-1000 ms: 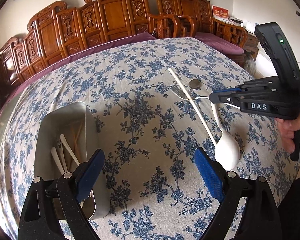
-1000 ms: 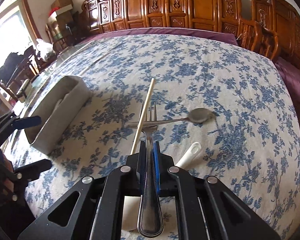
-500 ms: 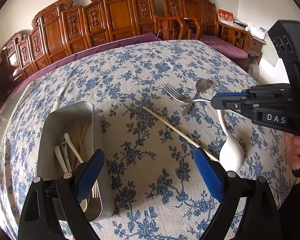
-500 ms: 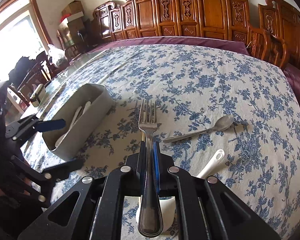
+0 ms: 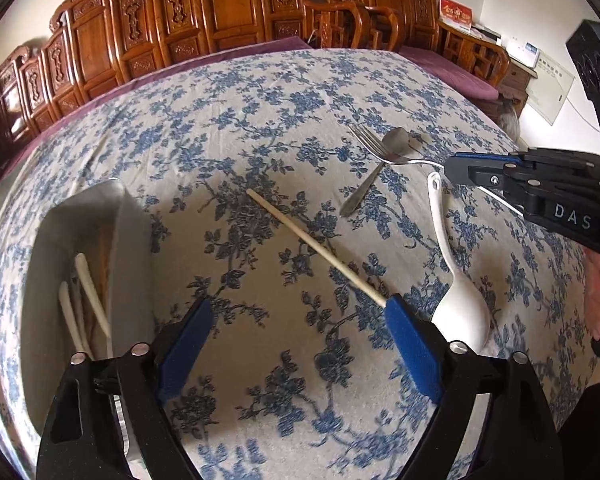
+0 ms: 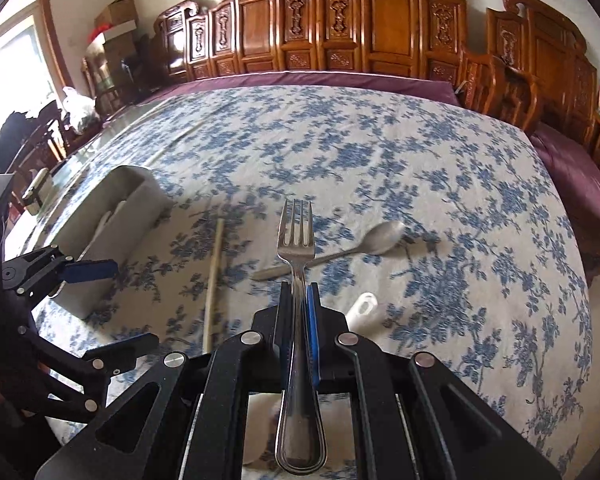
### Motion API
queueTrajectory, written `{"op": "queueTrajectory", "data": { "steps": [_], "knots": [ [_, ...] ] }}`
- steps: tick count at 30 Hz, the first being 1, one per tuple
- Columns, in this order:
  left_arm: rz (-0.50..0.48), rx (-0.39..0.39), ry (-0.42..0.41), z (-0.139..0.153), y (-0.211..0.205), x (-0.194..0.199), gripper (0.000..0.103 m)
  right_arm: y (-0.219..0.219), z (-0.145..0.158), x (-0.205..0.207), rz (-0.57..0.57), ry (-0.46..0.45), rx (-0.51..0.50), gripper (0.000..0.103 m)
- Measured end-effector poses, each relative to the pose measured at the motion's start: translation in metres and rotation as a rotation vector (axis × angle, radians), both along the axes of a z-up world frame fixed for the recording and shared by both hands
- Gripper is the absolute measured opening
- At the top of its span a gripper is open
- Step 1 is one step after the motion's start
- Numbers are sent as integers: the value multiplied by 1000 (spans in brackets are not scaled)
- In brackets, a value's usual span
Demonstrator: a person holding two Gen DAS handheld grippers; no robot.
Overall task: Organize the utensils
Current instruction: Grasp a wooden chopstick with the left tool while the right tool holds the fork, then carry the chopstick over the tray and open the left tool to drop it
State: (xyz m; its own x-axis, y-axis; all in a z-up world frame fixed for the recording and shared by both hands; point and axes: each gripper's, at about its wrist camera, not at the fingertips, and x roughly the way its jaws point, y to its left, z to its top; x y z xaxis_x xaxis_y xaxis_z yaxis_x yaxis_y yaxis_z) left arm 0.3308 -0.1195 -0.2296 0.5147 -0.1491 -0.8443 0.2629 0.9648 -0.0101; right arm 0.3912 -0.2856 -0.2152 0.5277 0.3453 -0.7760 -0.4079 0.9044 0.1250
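Steel fork (image 6: 296,240) lifted off tablecloth, tines fwd; metal spoon (image 6: 374,237), white ladle (image 5: 456,280), chopstick (image 5: 316,246) lying mid-cloth; metal bin (image 5: 136,240) w/ utensils near left edge

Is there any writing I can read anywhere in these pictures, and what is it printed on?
"DAS": white letters on the black body of the right gripper, which holds a fork.
Red card on the wooden furniture behind the table: gold characters, too blurred to read.
White wall panel: small print, too small to read.
Nothing else legible.
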Motion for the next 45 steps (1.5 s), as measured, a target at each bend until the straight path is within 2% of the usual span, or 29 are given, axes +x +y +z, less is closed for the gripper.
{"op": "queueTrajectory", "data": {
  "steps": [3, 6, 7, 9, 12, 14, 19, 24, 34, 45],
  "knots": [
    [-6, -13, 29, -7, -14, 10, 73, -9, -6, 4, -27, 12, -1, 9],
    [-15, -7, 37, -13, -29, 16, 72, -15, -10, 6, -42, 18, -2, 9],
    [-13, -4, 45, -16, -31, 18, 66, -15, -11, 6, -44, 20, -2, 9],
    [-1, 3, 75, -22, -35, 23, 60, -16, -13, 7, -45, 26, 0, 9],
    [13, -4, 91, -29, -35, 26, 59, -14, -15, 8, -40, 32, -2, 9],
    [13, 29, 83, -30, -36, 24, 50, -13, -15, 8, -37, 33, -2, 9],
    [20, 26, 87, -28, -23, 23, 13, -8, -13, 8, -28, 31, 0, 9],
    [29, 18, 98, -26, -3, 22, 4, -2, -14, 5, -27, 32, -8, 9],
    [18, 22, 31, 7, 24, 11, 4, 18, -12, -3, -20, 22, -26, 9],
    [24, 17, -42, 50, 75, -6, 4, 42, 6, -19, 9, -27, -24, 9]
  ]
}}
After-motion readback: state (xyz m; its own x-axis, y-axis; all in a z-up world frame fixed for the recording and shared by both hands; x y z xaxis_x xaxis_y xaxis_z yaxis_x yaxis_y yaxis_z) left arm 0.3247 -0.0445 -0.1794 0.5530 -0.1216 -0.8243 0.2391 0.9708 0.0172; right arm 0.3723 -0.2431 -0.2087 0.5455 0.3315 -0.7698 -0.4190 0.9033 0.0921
